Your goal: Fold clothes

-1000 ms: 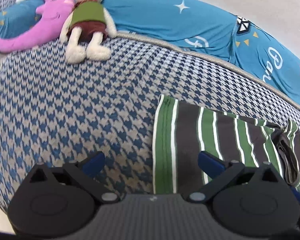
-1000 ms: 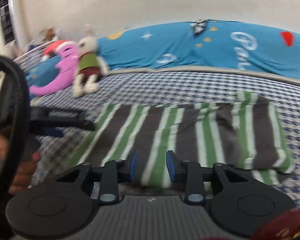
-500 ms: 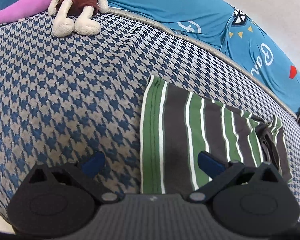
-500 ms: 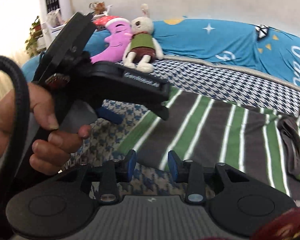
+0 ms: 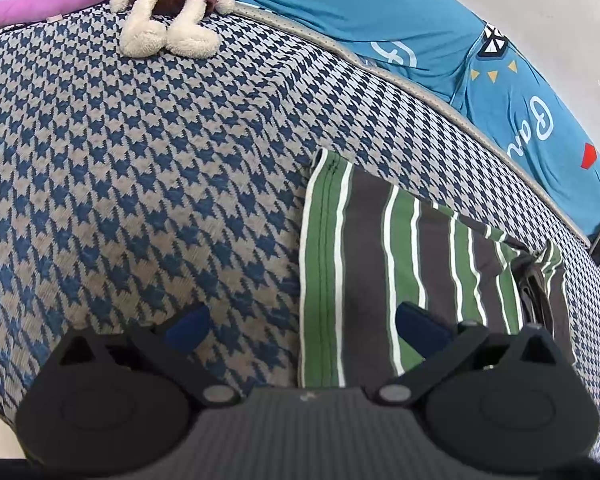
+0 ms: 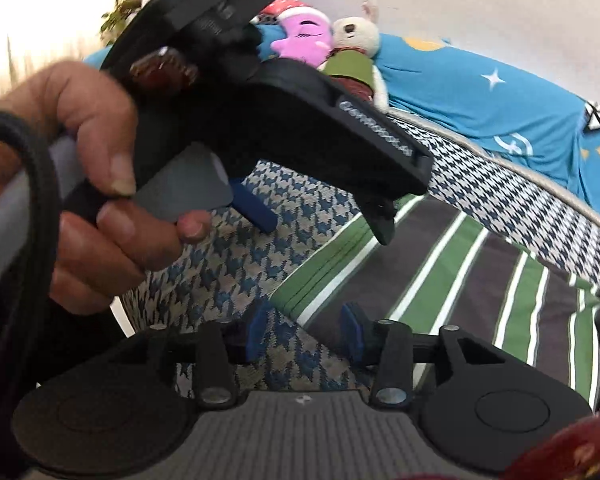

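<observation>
A folded green, grey and white striped garment [image 5: 400, 260] lies flat on the houndstooth bedspread [image 5: 140, 180]. My left gripper [image 5: 302, 326] is open wide and straddles the garment's left hem, one fingertip over the bedspread and the other over the stripes. In the right wrist view the garment [image 6: 460, 280] runs off to the right. My right gripper [image 6: 306, 330] is open at the near left corner of the hem, with nothing pinched. Just above and beyond it, a hand [image 6: 100, 160] holds the left gripper [image 6: 320, 220], open over the same hem.
A plush rabbit [image 5: 172, 12] and a pink plush [image 5: 28, 4] lie at the head of the bed. Blue patterned bedding [image 5: 420, 28] runs along the far side by the wall. The bed's near edge [image 6: 120, 312] drops off at the lower left. The garment's collar [image 5: 534, 292] bunches at the right.
The right gripper has swung left from the garment's middle to its near left corner and opened slightly. The left gripper has closed in on the hem and now fills the right wrist view.
</observation>
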`<state>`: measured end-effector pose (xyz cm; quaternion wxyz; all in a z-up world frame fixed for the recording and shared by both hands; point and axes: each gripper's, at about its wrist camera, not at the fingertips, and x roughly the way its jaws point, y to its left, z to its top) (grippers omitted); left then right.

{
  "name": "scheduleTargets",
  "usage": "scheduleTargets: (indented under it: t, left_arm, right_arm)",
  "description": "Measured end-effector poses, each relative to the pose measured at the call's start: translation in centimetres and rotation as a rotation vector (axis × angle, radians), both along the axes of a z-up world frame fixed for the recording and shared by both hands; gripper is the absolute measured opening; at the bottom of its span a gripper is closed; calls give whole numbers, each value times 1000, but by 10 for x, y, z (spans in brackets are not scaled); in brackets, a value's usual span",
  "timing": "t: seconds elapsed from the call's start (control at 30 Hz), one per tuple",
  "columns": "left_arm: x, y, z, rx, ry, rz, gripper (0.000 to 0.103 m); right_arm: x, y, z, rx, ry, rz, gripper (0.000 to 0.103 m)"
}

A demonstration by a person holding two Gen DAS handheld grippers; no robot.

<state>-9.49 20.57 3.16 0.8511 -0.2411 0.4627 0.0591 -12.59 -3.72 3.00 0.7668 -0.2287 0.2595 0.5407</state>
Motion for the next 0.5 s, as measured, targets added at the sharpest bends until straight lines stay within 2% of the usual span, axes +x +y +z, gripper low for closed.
scheduleTargets:
  t: [0.23, 0.3, 0.37, 0.47, 0.5]
  left_arm:
    - [0, -1, -2, -20, 19, -26, 103]
    - [3, -2, -3, -39, 22, -33, 103]
    - [4, -2, -3, -63, 27, -38, 103]
    - [6, 0, -5, -114, 44, -39, 103]
    - [7, 2, -5, -130, 52, -41, 103]
  right_arm:
    - [-9, 12, -17, -53, -146, 43, 43]
    - [-8, 13, -19, -47, -147, 44, 42]
    - [-6, 14, -19, -40, -138, 38, 28]
    - [2, 11, -16, -14, -102, 17, 13]
    - [5, 10, -14, -3, -88, 10, 12]
